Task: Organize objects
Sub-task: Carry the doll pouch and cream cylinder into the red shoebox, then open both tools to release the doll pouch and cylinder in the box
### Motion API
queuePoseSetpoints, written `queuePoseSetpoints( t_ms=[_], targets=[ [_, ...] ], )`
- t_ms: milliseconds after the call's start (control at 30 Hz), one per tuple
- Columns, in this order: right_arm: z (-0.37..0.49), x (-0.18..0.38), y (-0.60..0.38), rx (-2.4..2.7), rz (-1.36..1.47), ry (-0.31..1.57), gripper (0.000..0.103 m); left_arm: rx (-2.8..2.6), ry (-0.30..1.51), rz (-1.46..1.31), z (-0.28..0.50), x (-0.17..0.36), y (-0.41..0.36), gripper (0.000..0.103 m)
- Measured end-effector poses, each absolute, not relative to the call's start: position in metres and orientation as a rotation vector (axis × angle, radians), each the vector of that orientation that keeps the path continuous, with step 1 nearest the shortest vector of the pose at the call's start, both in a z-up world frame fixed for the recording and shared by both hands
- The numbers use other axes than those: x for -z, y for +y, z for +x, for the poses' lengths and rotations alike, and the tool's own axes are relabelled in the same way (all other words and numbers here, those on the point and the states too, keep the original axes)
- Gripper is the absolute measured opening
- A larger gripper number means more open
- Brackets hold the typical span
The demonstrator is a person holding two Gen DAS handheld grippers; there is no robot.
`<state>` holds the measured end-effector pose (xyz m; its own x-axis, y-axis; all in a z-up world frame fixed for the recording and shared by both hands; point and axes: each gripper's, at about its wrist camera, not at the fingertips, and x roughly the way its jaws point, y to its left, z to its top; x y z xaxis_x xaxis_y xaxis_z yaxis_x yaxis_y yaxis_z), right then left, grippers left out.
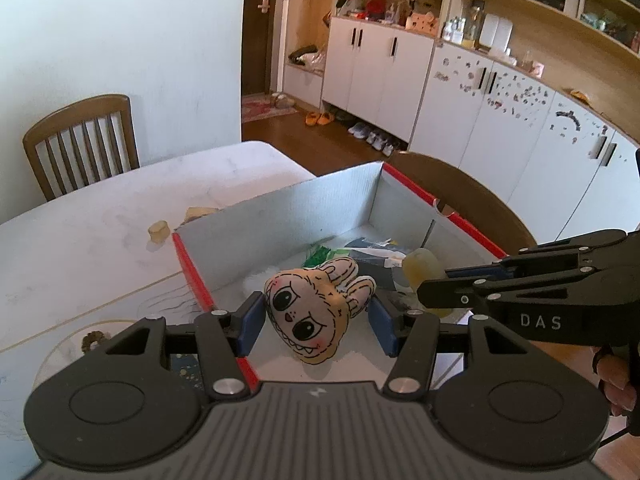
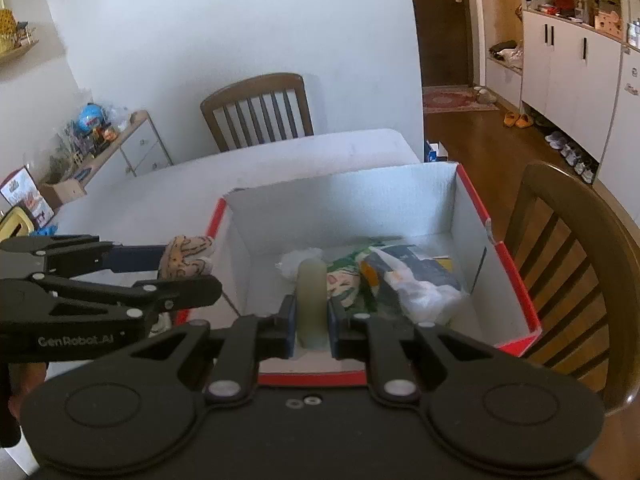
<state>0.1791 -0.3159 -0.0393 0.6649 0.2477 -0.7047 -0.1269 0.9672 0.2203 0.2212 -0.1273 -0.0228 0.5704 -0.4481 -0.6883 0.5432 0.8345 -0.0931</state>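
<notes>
Left wrist view: the left gripper (image 1: 316, 322) tilts downward over the near left corner of the red-edged cardboard box (image 1: 280, 208), jaws partly spread and pressing on a plush monster-face toy (image 1: 316, 312) between the blue pads. The right gripper (image 1: 424, 294) reaches in from the right, a hand (image 1: 616, 380) behind it.

Right wrist view: the right gripper (image 2: 312, 320) also angles down above the box (image 2: 344, 200), jaws nearly together, clamping a pale yellowish cylinder (image 2: 311, 300) upright. Bags (image 2: 416, 280) lie ahead of its tips.
</notes>
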Motion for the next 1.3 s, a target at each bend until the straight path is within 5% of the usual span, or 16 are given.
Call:
queuePoseSetpoints(
  t_ms=[1133,1300],
  targets=[
    [0.248,0.109,-0.345,-0.299,0.018,1.008,0.015,0.506,1.123,0.309,0.301,0.117,-0.204,0.056],
    [0.249,0.107,-0.348,-0.316,0.035,1.006,0.021,0.503,1.158,0.298,0.303,0.12,-0.201,0.057]
  ],
)
